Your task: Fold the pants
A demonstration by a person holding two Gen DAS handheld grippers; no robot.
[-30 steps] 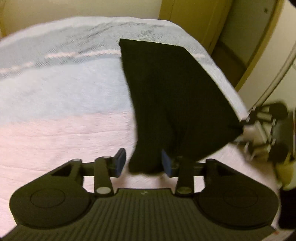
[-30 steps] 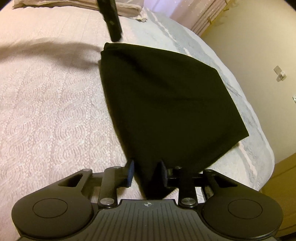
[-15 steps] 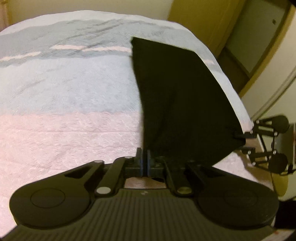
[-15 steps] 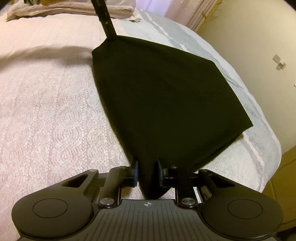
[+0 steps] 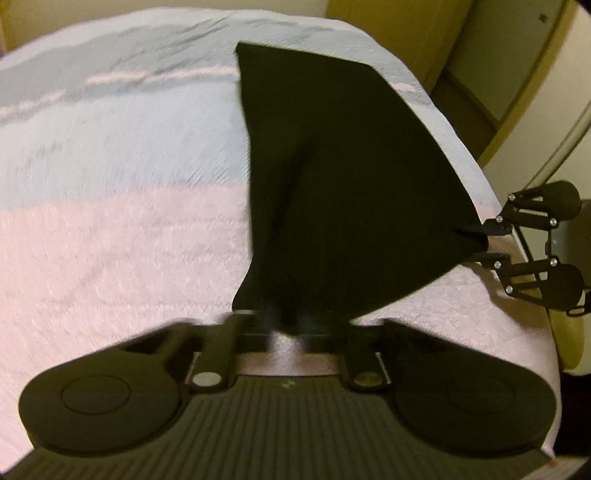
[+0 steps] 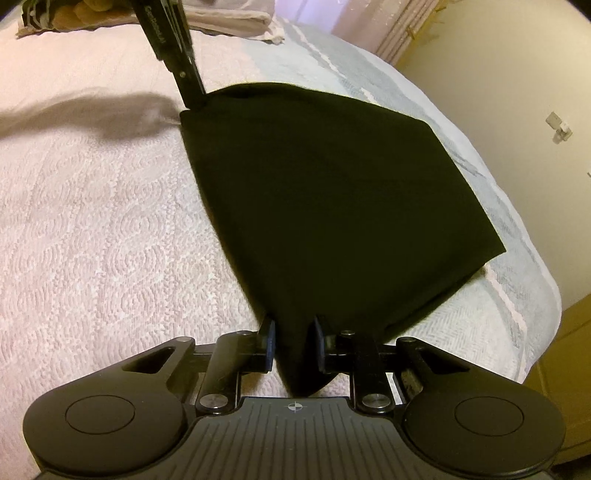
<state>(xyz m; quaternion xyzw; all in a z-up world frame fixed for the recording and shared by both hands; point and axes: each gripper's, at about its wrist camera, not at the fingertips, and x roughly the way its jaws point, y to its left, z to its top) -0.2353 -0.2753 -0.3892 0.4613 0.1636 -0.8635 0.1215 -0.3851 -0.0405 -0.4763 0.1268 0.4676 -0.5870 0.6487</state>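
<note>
Black pants point(image 5: 351, 177) lie folded on a bed with a pink and pale blue cover point(image 5: 110, 240). My left gripper point(image 5: 286, 326) is shut on the corner of the pants nearest to it, and the picture is blurred there. At the right edge of the pants my right gripper point(image 5: 480, 240) pinches another corner. In the right wrist view the pants point(image 6: 332, 203) spread away from my right gripper point(image 6: 293, 347), whose blue pads point(image 6: 269, 345) press on a bunched corner. The left gripper point(image 6: 192, 99) reaches down to the far left corner.
Folded pale linen point(image 6: 236, 18) lies at the head of the bed. The bed's edge point(image 6: 535, 295) drops off just right of the pants, toward a cream wall point(image 6: 498, 92). Wooden furniture point(image 5: 406, 29) and a door stand beyond the bed's far end.
The left jaws went from open around the pants' corner to shut on it. The right jaws narrowed onto their corner. The pants now look pulled tauter between the two grippers.
</note>
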